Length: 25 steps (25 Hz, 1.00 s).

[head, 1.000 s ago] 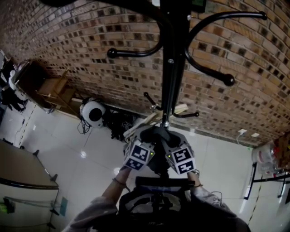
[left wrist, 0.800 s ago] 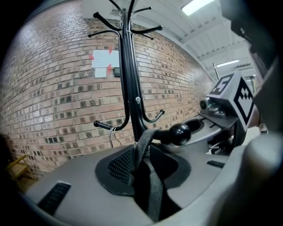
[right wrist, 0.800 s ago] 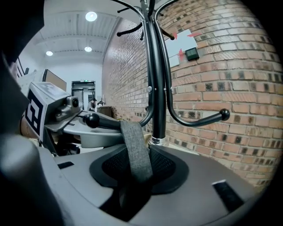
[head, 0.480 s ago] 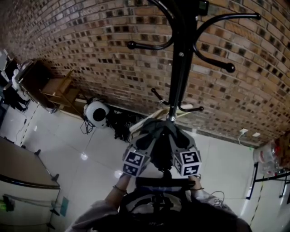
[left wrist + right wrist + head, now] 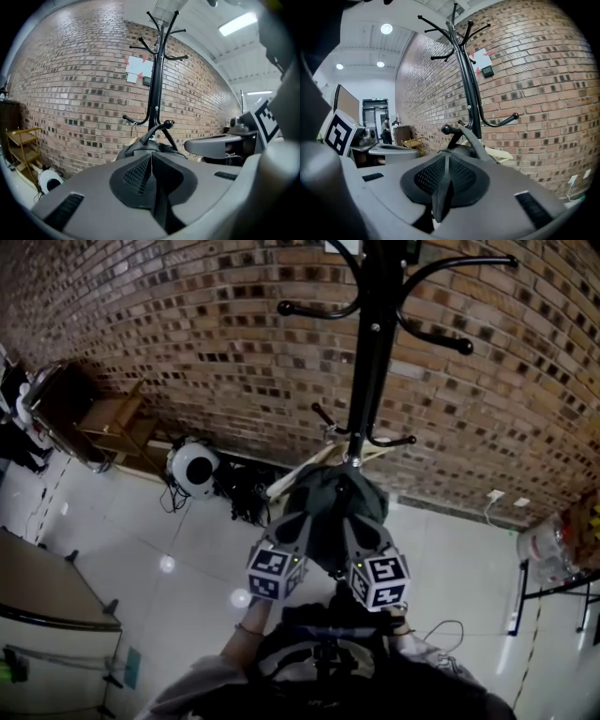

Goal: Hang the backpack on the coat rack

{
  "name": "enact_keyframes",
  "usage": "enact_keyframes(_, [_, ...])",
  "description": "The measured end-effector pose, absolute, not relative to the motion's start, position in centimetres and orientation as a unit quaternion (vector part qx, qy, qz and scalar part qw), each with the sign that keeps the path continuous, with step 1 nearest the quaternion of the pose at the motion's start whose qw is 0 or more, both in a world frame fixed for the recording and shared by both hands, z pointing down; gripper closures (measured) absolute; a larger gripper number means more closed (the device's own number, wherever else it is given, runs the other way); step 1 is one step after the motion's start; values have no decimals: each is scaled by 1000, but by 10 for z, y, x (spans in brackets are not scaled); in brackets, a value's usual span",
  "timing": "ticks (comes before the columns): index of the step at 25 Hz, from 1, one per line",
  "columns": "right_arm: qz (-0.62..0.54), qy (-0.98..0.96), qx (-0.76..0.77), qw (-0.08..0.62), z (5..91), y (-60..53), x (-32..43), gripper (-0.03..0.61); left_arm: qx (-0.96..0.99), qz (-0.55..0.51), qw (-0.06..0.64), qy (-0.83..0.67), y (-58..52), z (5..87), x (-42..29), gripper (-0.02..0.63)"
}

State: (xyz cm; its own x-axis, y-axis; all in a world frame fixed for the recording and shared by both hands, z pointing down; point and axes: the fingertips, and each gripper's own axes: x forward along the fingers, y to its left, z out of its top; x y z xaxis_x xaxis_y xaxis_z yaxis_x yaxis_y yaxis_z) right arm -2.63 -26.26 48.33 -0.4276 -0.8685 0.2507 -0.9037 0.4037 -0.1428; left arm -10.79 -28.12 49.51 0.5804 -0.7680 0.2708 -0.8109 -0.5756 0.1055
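Red-brown brick wall (image 5: 187, 362) and pale glossy floor tiles (image 5: 169, 521) frame a tall black metal coat rack (image 5: 368, 362). One dark grey fabric backpack (image 5: 333, 512) hangs low against its pole, its grey strap (image 5: 473, 138) looped over a ball-tipped lower hook (image 5: 446, 129). It hangs lengthwise down the pole, directly ahead of the person's two grippers. The left gripper (image 5: 298, 523) and the right gripper (image 5: 354, 526) flank the bag, just beside it, neither clearly nearer. The left gripper's jaws are pressed together on nothing. The right gripper's jaws have just been closing and now meet with nothing between them. With the bag apparently hung, what remains looks like drawing both grippers straight back without snagging the strap.
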Motion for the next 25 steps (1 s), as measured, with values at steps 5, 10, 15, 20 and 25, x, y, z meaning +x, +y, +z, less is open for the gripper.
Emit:
enact_keyframes(5, [128, -839, 524, 72, 482, -243, -34, 566, 882, 82, 122, -448, -260, 492, -106, 607])
enact_keyframes(10, [125, -850, 507, 75, 478, -230, -38, 568, 878, 61, 132, -457, -243, 485, -102, 607])
enact_keyframes(15, [125, -864, 482, 77, 473, -218, -35, 568, 868, 62, 137, -472, -221, 485, -94, 607])
enact_keyframes(20, [135, -874, 460, 78, 474, -191, -22, 569, 852, 53, 151, -499, -195, 486, -83, 607])
enact_keyframes(25, [138, -883, 440, 87, 482, -162, -10, 569, 840, 55, 154, -517, -166, 491, -68, 607])
